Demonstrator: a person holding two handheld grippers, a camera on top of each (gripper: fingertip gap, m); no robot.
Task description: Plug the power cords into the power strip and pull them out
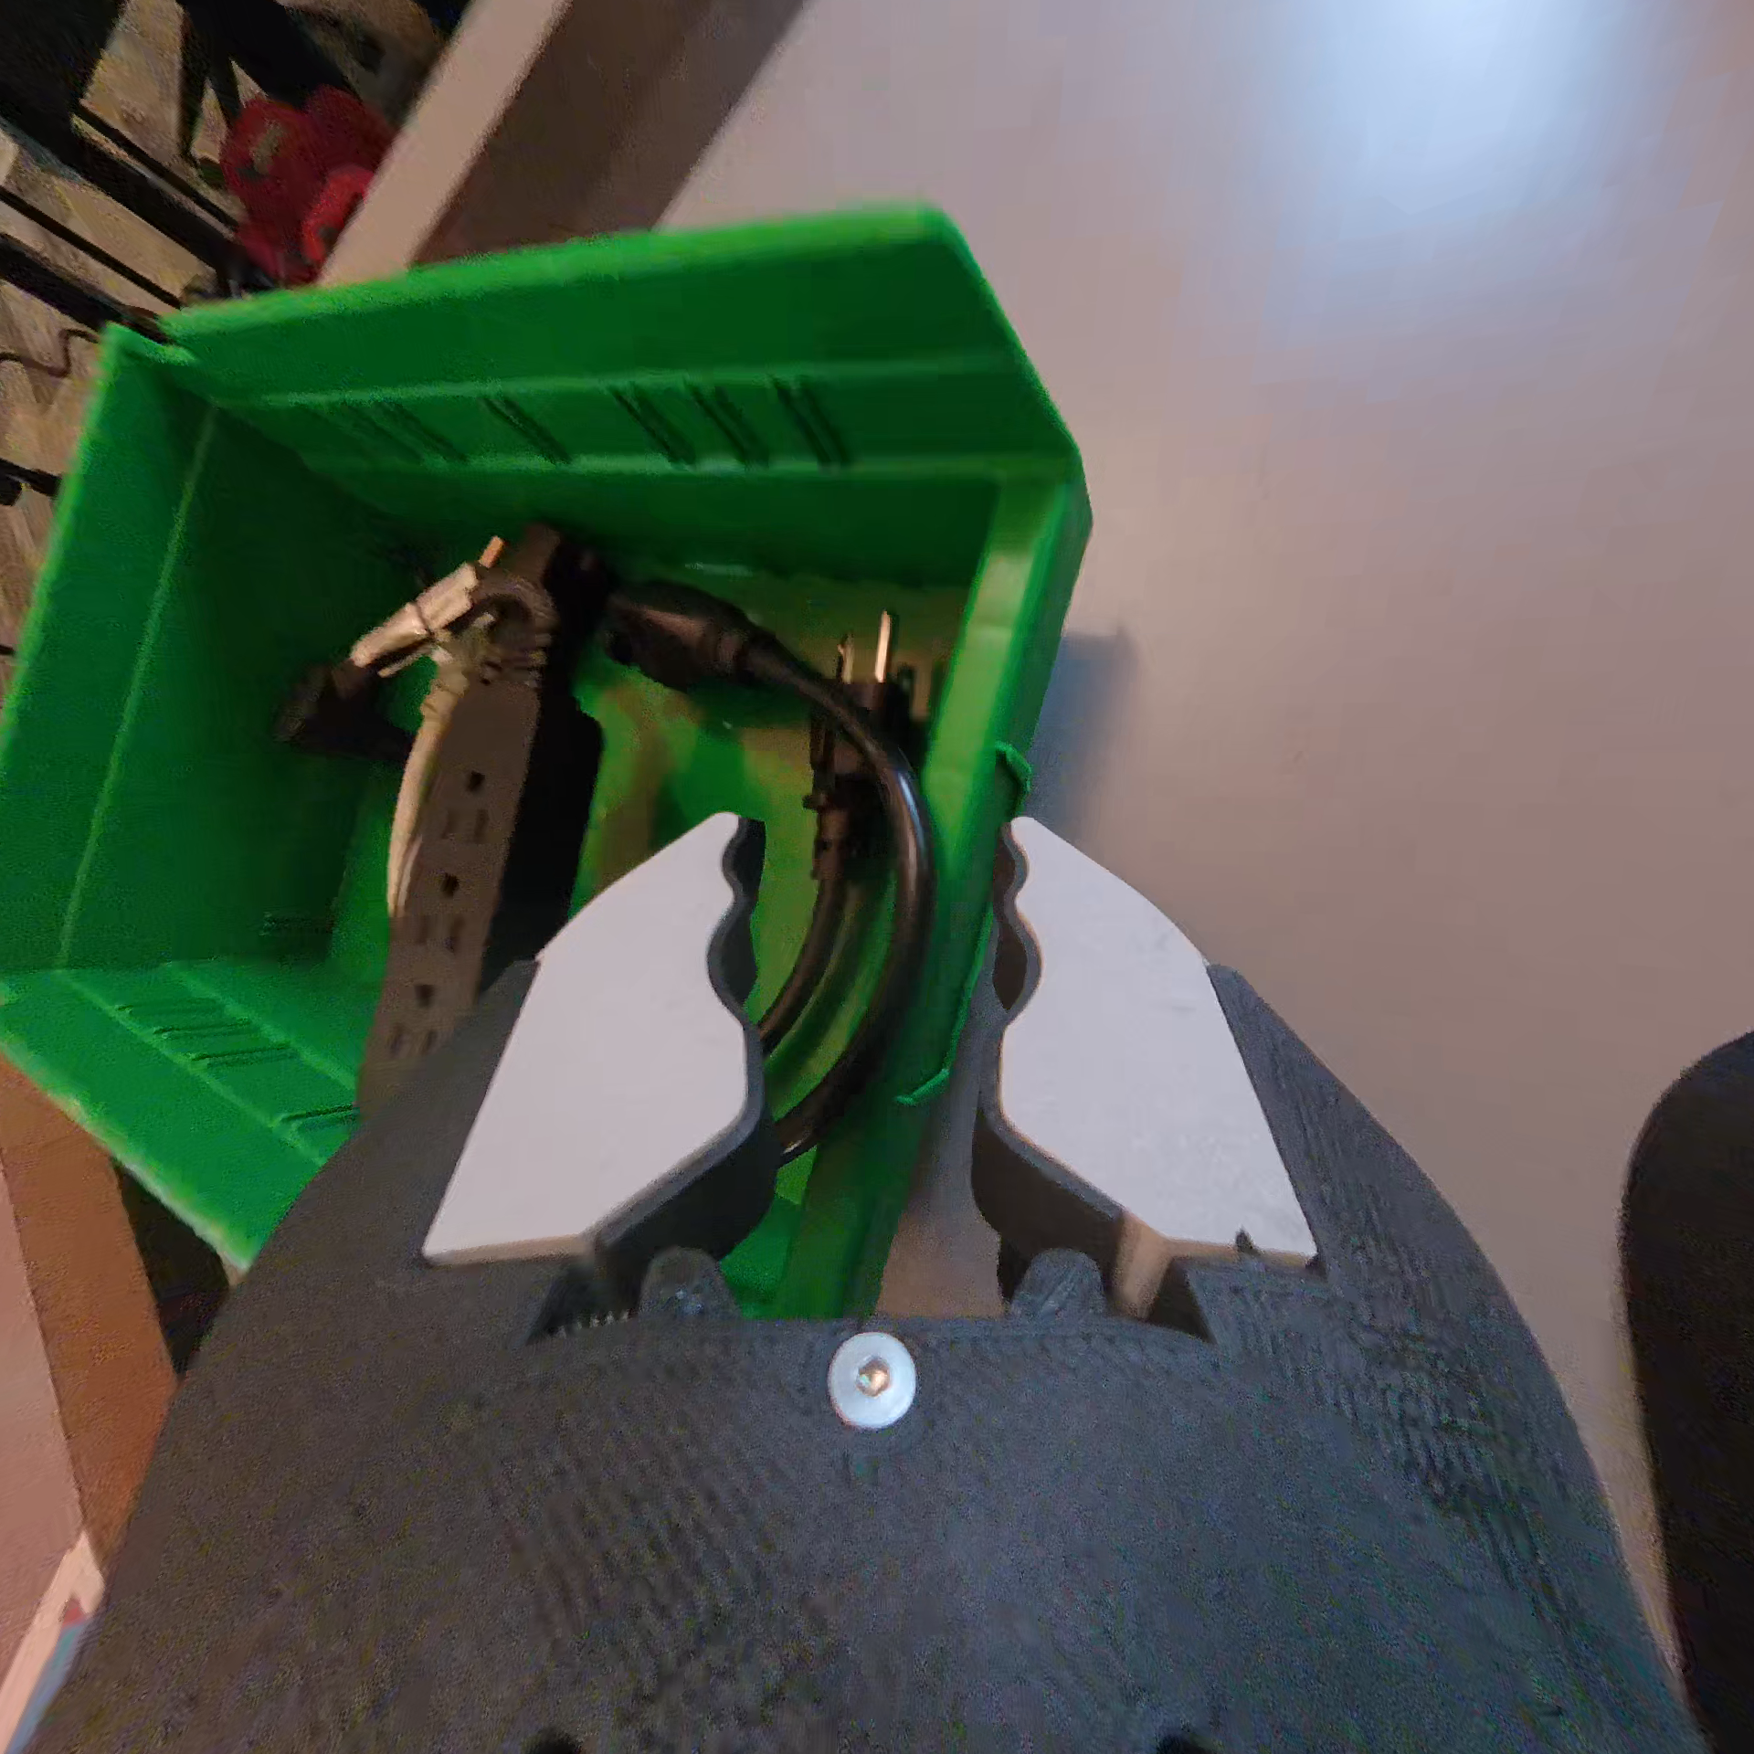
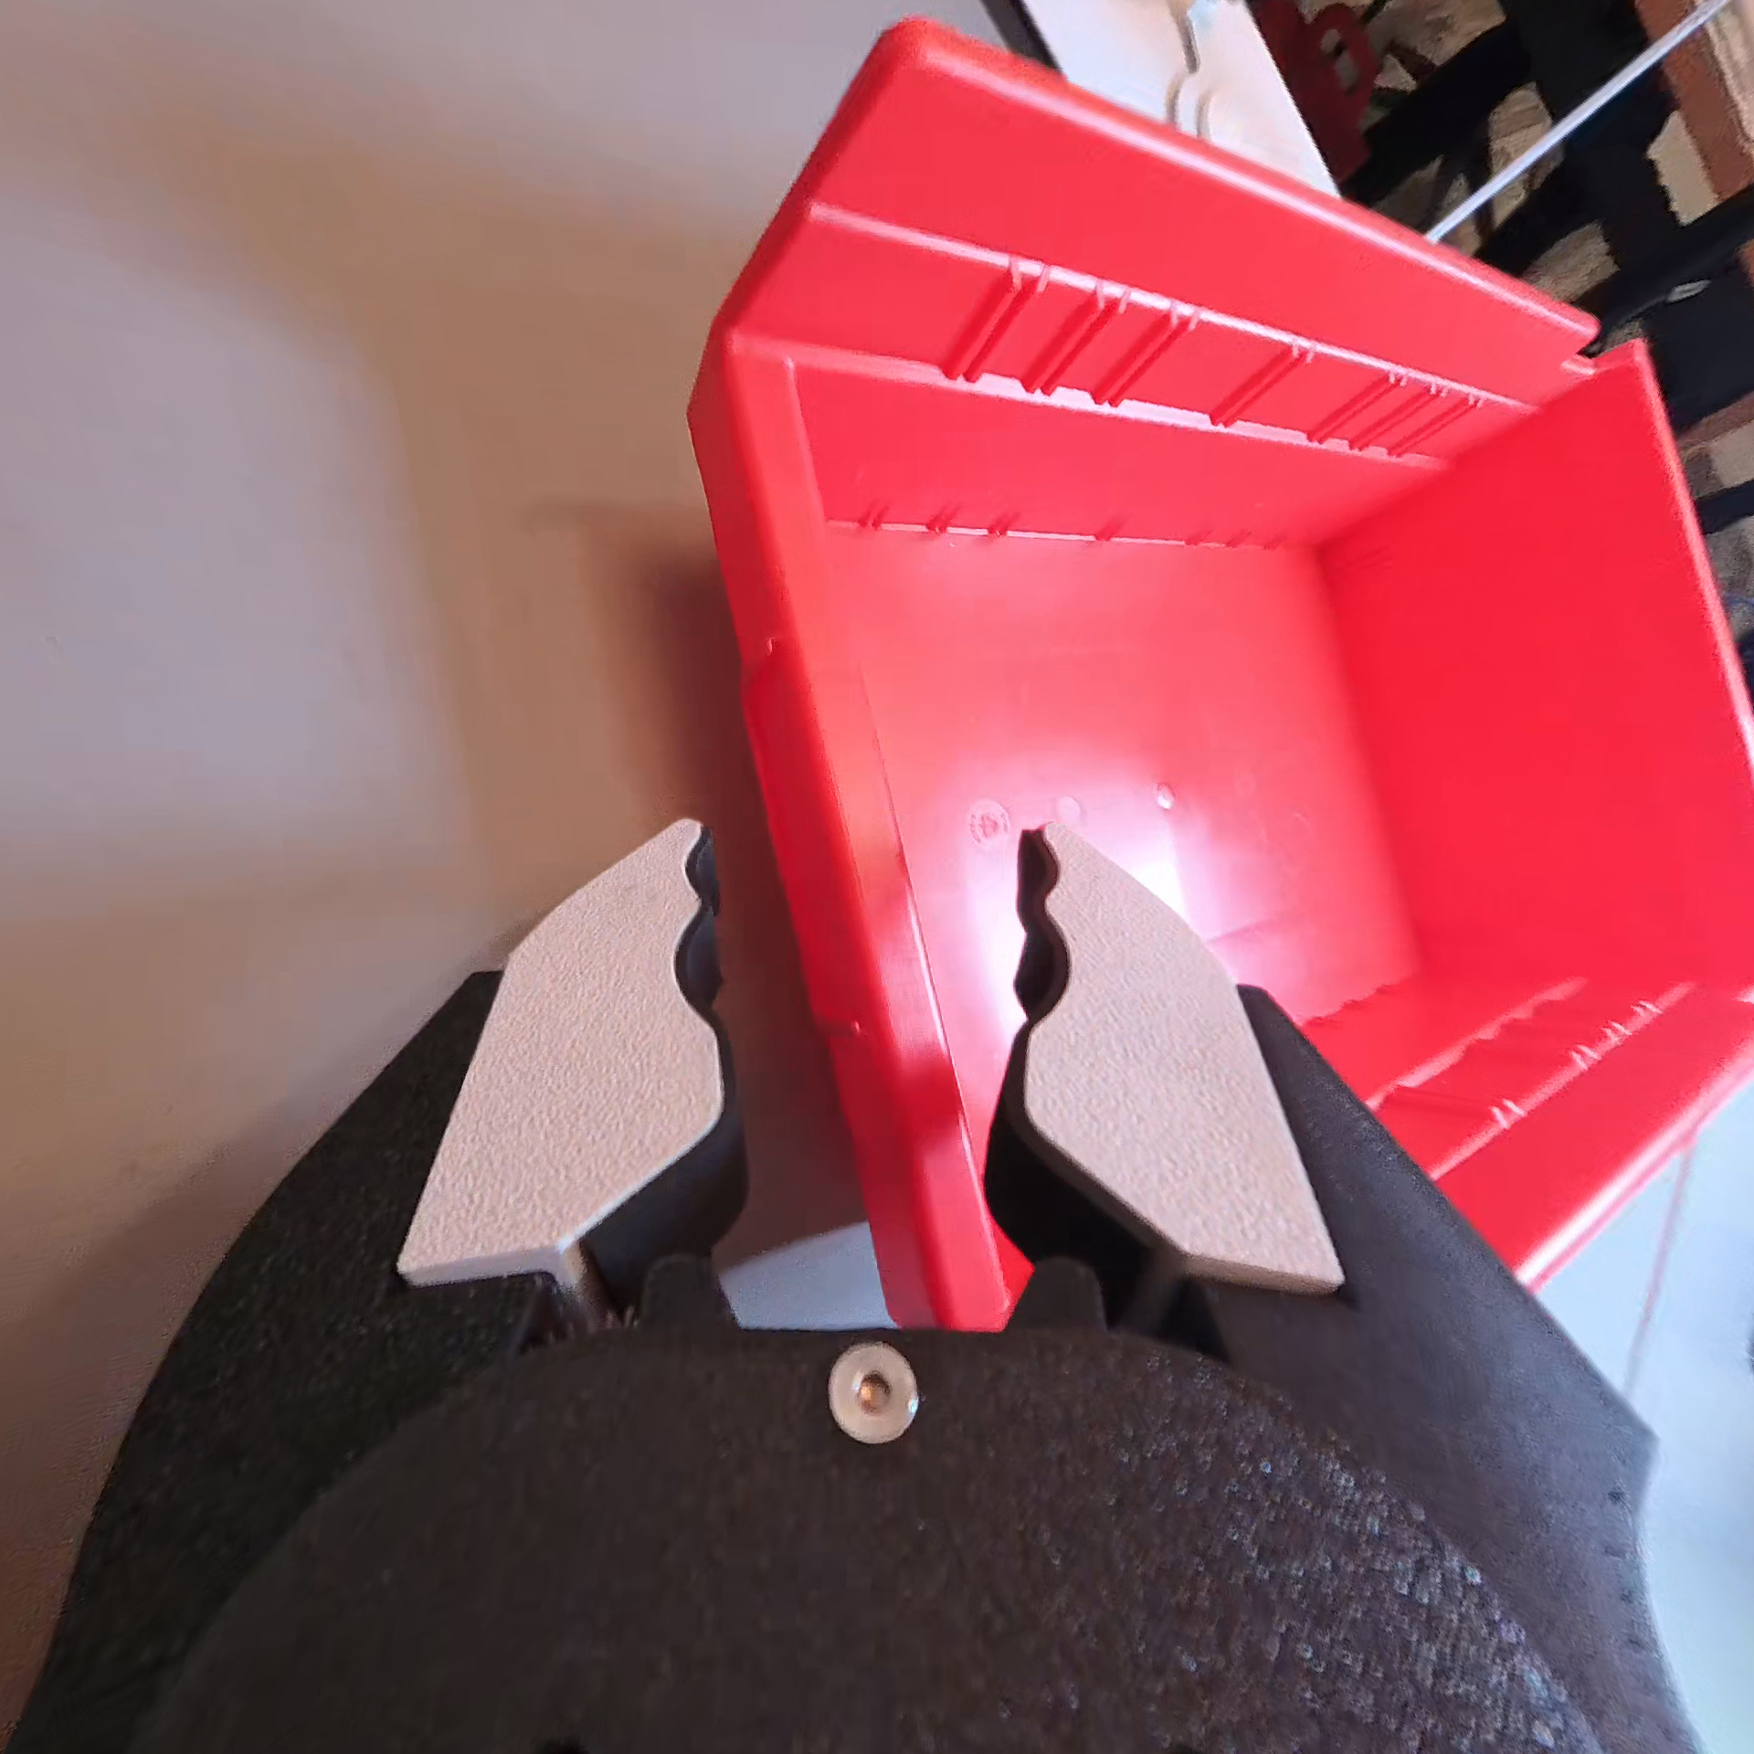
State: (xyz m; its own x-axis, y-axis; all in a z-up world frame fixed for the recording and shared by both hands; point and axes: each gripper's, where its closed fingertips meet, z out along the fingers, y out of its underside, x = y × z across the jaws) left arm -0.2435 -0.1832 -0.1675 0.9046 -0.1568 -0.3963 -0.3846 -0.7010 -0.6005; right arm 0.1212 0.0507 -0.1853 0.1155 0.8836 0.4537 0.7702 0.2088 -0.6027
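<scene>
A green bin (image 1: 237, 664) on the pale table holds a dark power strip (image 1: 446, 854) lying lengthwise with its outlets up. It also holds a black power cord (image 1: 902, 854), a plug with bare prongs (image 1: 868, 664) and a second black plug (image 1: 683, 626). A grey cord (image 1: 418, 626) lies at the strip's far end. My left gripper (image 1: 871, 835) is open and straddles the bin's right wall, one finger inside by the black cord. My right gripper (image 2: 868, 845) is open and straddles the left wall of an empty red bin (image 2: 1424, 712).
The pale table (image 1: 1329, 475) runs on to the right of the green bin and, in the right wrist view (image 2: 285, 475), to the left of the red bin. Red objects (image 1: 294, 180) sit on dark shelving beyond the table edge. A dark rounded shape (image 1: 1699, 1329) is at the right edge.
</scene>
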